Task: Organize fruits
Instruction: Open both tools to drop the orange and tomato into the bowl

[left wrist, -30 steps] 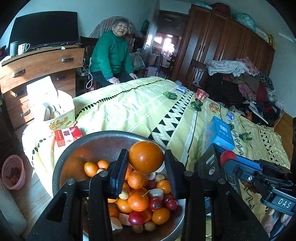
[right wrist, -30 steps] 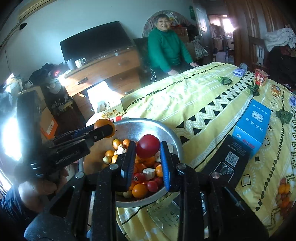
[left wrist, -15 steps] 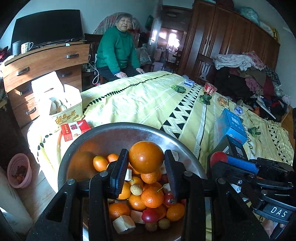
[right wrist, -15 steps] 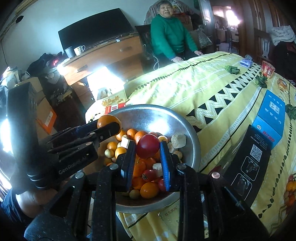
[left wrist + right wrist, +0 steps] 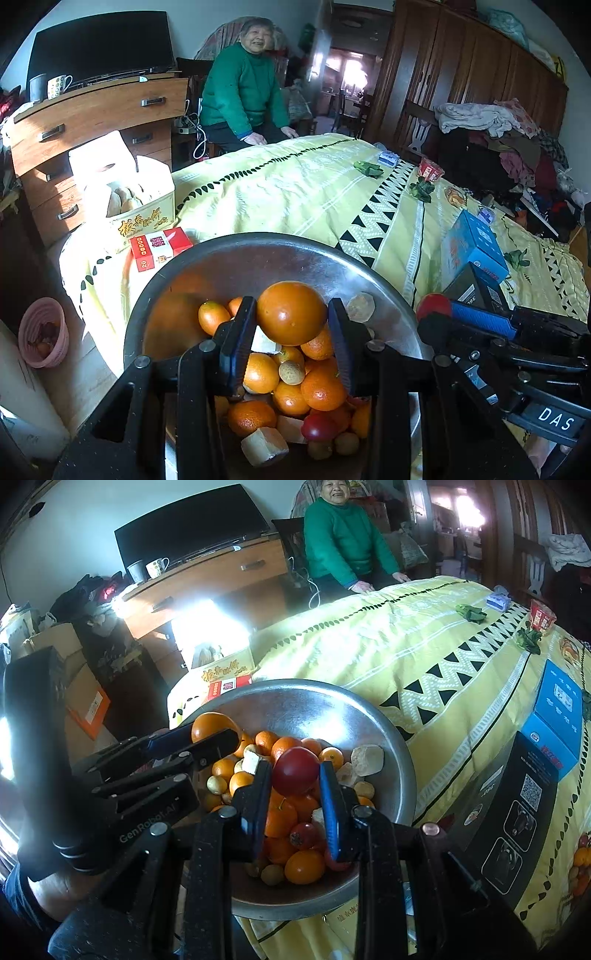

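A metal bowl [image 5: 236, 258] [image 5: 388, 738] on the yellow cloth holds several oranges, small red fruits and pale chunks. My left gripper [image 5: 291, 314] is shut on a large orange [image 5: 291, 312] and holds it over the bowl; it also shows at the left in the right wrist view [image 5: 212, 734]. My right gripper [image 5: 295, 771] is shut on a red fruit [image 5: 297, 770] above the pile; the left wrist view shows it at the right [image 5: 436, 306].
A yellow patterned cloth [image 5: 295, 192] covers the table. A blue box [image 5: 472, 243] and a black box [image 5: 517, 805] lie right of the bowl. A red packet [image 5: 159, 247] and a yellow food box [image 5: 140, 210] sit behind it. A woman in green [image 5: 240, 88] sits at the far side.
Both grippers have come closer over the bowl and a little lower, each still holding its fruit. The bowl looms larger in both views.
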Demonstrator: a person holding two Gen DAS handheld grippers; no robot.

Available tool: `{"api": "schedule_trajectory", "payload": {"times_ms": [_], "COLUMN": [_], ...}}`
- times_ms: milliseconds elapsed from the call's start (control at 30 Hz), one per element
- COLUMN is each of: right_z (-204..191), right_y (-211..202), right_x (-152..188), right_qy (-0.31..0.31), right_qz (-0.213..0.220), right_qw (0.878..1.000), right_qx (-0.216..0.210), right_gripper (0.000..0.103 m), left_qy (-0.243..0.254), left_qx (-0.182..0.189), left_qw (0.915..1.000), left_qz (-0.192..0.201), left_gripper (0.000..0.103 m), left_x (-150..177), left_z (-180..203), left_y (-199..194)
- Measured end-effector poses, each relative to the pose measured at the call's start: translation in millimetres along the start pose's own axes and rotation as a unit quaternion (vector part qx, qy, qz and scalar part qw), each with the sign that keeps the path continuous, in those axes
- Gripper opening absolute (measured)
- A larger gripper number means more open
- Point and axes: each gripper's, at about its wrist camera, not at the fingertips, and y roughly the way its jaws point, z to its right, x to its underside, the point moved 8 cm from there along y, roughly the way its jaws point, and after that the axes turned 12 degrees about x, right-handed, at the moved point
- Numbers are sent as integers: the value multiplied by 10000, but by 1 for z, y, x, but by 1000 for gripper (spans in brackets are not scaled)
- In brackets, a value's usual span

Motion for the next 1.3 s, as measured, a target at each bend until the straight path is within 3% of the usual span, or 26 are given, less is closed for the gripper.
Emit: {"api": "schedule_trajectory", "payload": {"times_ms": [1133,1300], "right_z": [-6,-4], "right_y": [20,15], "right_x": [11,11], "right_qy": [70,133], "right_qz": [-242,-225], "right_qw": [9997,9996], "right_qx": [-66,-58], "right_gripper": [28,29], "left_qy": [-95,-69], "left_qx": [-190,-315], "left_qw": [9996,9995], "left_qz": [-173,-36], "left_gripper": [41,60], "left_x": [9,4], "left_z": [-15,-14], "left_y": [10,3]}}
